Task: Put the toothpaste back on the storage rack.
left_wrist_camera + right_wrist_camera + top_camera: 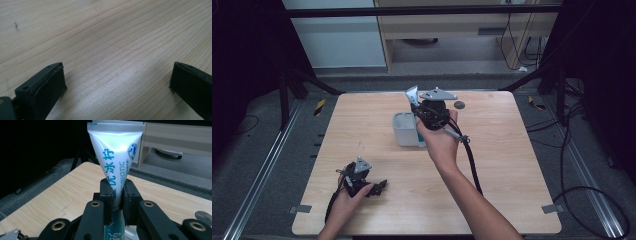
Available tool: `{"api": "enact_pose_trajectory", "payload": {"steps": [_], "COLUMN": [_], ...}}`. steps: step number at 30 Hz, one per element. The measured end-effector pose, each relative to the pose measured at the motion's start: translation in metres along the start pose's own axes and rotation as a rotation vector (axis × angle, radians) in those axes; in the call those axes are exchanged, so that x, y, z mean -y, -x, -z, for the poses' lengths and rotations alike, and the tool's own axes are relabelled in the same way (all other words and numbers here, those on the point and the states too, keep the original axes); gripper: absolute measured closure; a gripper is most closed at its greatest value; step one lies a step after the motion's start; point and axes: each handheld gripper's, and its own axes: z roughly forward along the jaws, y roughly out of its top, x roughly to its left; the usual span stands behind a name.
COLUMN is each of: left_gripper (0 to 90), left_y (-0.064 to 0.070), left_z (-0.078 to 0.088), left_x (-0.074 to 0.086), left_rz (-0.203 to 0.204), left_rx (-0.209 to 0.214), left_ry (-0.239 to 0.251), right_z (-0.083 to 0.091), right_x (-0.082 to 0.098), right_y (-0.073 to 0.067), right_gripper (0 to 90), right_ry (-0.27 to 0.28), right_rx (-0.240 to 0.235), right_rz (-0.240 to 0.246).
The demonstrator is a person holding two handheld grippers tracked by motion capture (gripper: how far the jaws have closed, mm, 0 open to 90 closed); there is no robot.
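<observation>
My right gripper (pixel 418 111) is shut on a white toothpaste tube (pixel 115 157) with blue lettering, which stands upright between the jaws with its flat crimped end up. In the high view the toothpaste tube (pixel 412 93) pokes up just above a white cup (pixel 404 131) at the table's middle back, with the gripper over the cup's right side. My left gripper (pixel 381 187) rests low at the table's front left, its jaws wide open over bare wood. In the left gripper view the left gripper (pixel 117 82) has nothing between its fingers (pixel 47 87).
The wooden table (pixel 512 165) has bare room on its right half and front. A small dark round disc (pixel 459 105) lies near the back edge, right of the cup. The right gripper's cable (pixel 472 160) trails over the table toward the front. Metal rails run along both sides.
</observation>
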Motion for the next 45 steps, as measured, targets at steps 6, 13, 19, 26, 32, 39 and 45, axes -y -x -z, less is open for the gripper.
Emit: {"api": "enact_pose_trajectory", "payload": {"steps": [6, 13, 19, 26, 32, 39, 45], "left_gripper": [0.0, 0.0, 0.0, 0.0, 0.0, 0.0, 0.0], "left_y": [0.000, 0.000, 0.000, 0.000, 0.000, 0.000, 0.000], "left_z": [0.000, 0.000, 0.000, 0.000, 0.000, 0.000, 0.000], "left_x": [0.000, 0.000, 0.000, 0.000, 0.000, 0.000, 0.000], "left_rz": [0.000, 0.000, 0.001, -0.002, -0.001, -0.001, 0.002], "left_rx": [0.000, 0.000, 0.000, -0.001, 0.000, 0.001, -0.001], "left_ry": [0.000, 0.000, 0.000, 0.000, -0.001, -0.001, 0.001], "right_z": [-0.005, -0.007, -0.008, -0.008, -0.015, -0.026, -0.034], "right_x": [-0.006, -0.012, -0.017, -0.023, -0.026, -0.025, -0.021], "right_y": [-0.003, -0.006, -0.008, -0.013, -0.013, -0.008, -0.002], "right_gripper": [80.2, 80.2, 80.2, 80.1, 80.0, 80.0, 80.0], "right_ry": [0.024, 0.066, 0.116, 0.172, 0.193, 0.205, 0.217], "right_rx": [0.010, 0.030, 0.053, 0.073, 0.073, 0.086, 0.089], "right_rz": [-0.008, -0.021, -0.017, -0.020, -0.006, 0.009, 0.018]}}
